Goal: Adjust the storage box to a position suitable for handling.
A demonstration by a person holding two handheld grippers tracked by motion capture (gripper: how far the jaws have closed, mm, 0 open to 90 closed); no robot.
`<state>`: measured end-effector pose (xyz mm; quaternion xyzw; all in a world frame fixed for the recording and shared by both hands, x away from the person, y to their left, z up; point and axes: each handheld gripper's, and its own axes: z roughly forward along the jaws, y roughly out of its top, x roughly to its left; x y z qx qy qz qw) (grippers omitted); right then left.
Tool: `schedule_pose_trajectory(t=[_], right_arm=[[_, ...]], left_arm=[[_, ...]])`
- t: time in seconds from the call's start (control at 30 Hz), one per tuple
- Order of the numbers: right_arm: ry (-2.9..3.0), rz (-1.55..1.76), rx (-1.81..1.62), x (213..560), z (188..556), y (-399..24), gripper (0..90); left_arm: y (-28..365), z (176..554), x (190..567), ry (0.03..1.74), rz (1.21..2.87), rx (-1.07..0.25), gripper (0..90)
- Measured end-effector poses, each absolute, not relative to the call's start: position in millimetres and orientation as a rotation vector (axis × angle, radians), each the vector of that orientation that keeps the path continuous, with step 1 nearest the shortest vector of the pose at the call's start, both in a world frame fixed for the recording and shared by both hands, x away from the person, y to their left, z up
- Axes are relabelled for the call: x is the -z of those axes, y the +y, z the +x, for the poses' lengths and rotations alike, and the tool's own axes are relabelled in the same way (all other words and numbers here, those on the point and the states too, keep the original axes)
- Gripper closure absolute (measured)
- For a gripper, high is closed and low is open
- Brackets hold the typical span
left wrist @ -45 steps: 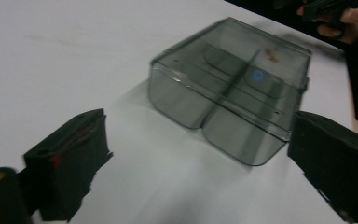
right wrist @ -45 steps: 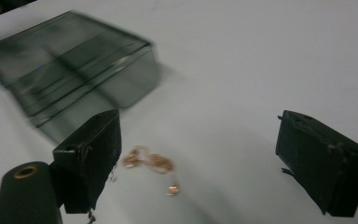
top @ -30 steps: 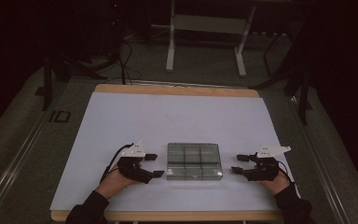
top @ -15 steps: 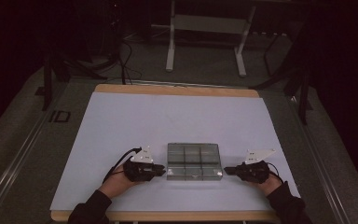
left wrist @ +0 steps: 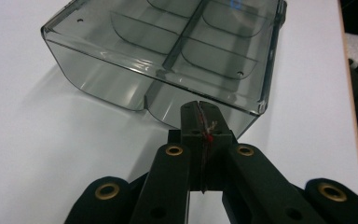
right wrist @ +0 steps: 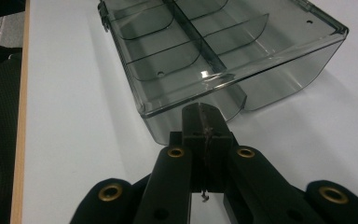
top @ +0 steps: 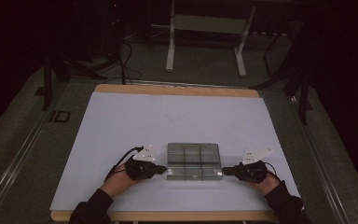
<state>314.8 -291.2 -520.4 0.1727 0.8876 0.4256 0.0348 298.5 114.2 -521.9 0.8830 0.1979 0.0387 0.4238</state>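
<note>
Here, table: a white sheet over a wood-edged table (top: 121,121), in a dim room.
Box: a smoky clear plastic organiser box (top: 194,161) lies flat on the sheet near the person's edge, about midway between the two hands; inner dividers split it into compartments, and nothing can be made out inside them.
Left gripper: the left gripper (top: 161,168) lies low at the box's left end, held in the left hand (top: 119,179). In the left gripper view its jaws are pressed together with nothing between them, tips right at the box's wall just under the rim (left wrist: 177,88); whether they actually touch it is hard to say.
Right gripper: the right gripper (top: 225,171) mirrors it at the box's right end, in the right hand (top: 265,181). In the right gripper view its jaws are likewise clenched on nothing, tips close against the wall (right wrist: 191,112).
Background: metal stand legs (top: 170,46) on the floor beyond the table's far edge.
</note>
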Motion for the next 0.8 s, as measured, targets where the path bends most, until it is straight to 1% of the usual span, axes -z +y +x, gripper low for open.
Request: schedule_pose_trajectory(t=[0.23, 0.43, 0.47, 0.53, 0.57, 0.63, 0.67, 0.7, 0.73, 0.77, 0.8], right_arm=[[2.734, 0.541, -1.361, 516.5, 313.4, -292.2, 90.0], [2.722, 0.525, -1.343, 511.5, 313.8, -288.3, 90.0], [2.718, 0.539, -1.343, 511.5, 314.8, -288.6, 88.9], [2.694, 0.559, -1.357, 511.1, 315.7, -289.3, 80.0], [2.678, 0.570, -1.364, 510.3, 315.9, -289.9, 73.2], [2.645, 0.588, -1.374, 508.4, 316.7, -290.8, 66.7], [2.639, 0.592, -1.377, 507.5, 317.1, -291.1, 64.0], [2.624, 0.597, -1.379, 506.3, 317.4, -291.3, 62.6], [2.614, 0.598, -1.382, 504.8, 317.8, -291.7, 62.4], [2.611, 0.598, -1.386, 503.5, 318.2, -291.8, 60.0], [2.598, 0.597, -1.384, 501.8, 318.7, -291.7, 59.1]], left_arm=[[113.5, 296.1, 516.6, 0.479, 2.193, -0.081, 90.0], [110.5, 298.8, 512.7, 0.489, 2.202, -0.115, 89.9], [110.8, 299.6, 512.7, 0.498, 2.196, -0.120, 87.2], [111.6, 302.0, 511.6, 0.527, 2.175, -0.128, 76.8], [111.6, 302.6, 511.1, 0.536, 2.168, -0.133, 71.4], [111.5, 304.8, 509.6, 0.550, 2.158, -0.143, 63.4], [111.6, 305.8, 508.7, 0.551, 2.152, -0.149, 62.0], [111.6, 306.5, 507.6, 0.556, 2.149, -0.154, 59.7], [111.8, 307.3, 506.5, 0.554, 2.142, -0.151, 59.1], [111.9, 307.8, 505.0, 0.557, 2.136, -0.164, 58.9], [111.9, 308.1, 504.1, 0.559, 2.135, -0.175, 56.7]])
